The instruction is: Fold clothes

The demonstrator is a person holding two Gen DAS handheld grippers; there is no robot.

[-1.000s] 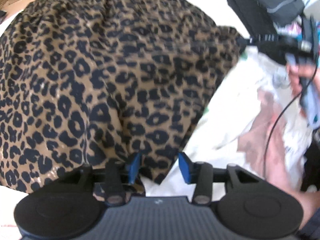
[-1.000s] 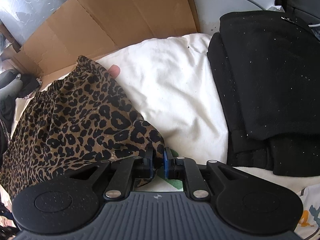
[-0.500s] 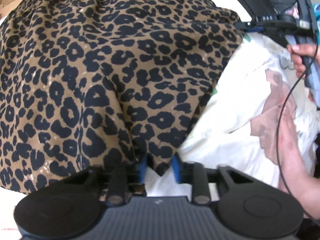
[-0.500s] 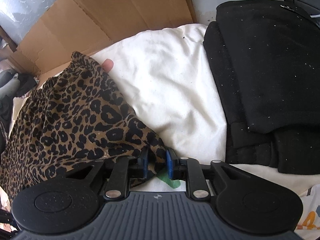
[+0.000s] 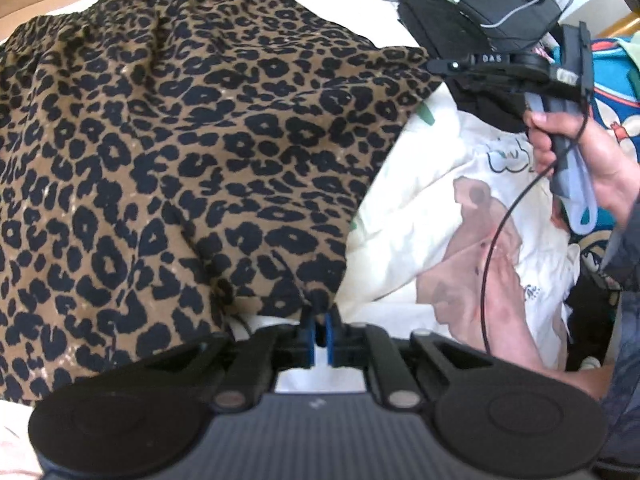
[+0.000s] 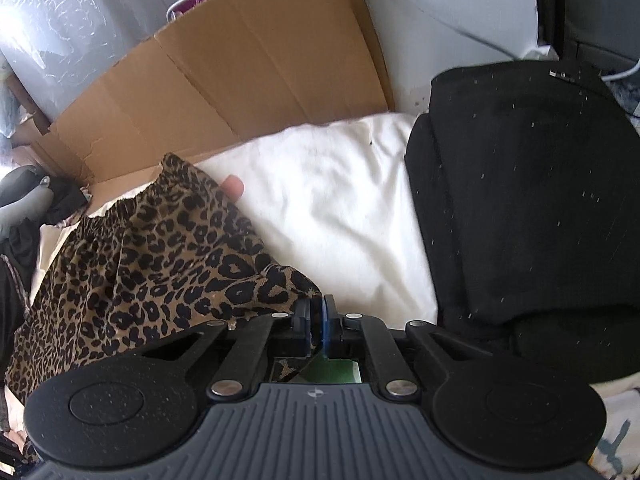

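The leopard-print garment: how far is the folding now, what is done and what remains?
Done: a black garment already lies folded beside it on the white bedding. In hand: the left gripper and right gripper are each shut on a near corner of the leopard-print garment, which lies spread out. Left: no fold shows in it yet.

Leopard-print garment (image 5: 180,152) spread on white bedding (image 6: 340,208), filling left and middle of left wrist view. Left claw (image 5: 320,334) at garment's near hem corner; right claw (image 6: 316,322) at its other near corner. Printed sheet (image 5: 460,216) lies right of garment, partly under it. Folded black clothes (image 6: 528,208) on the bedding, right of garment. Cardboard (image 6: 240,80) stands behind bedding. Person's hand (image 5: 576,160) at right, over printed sheet.
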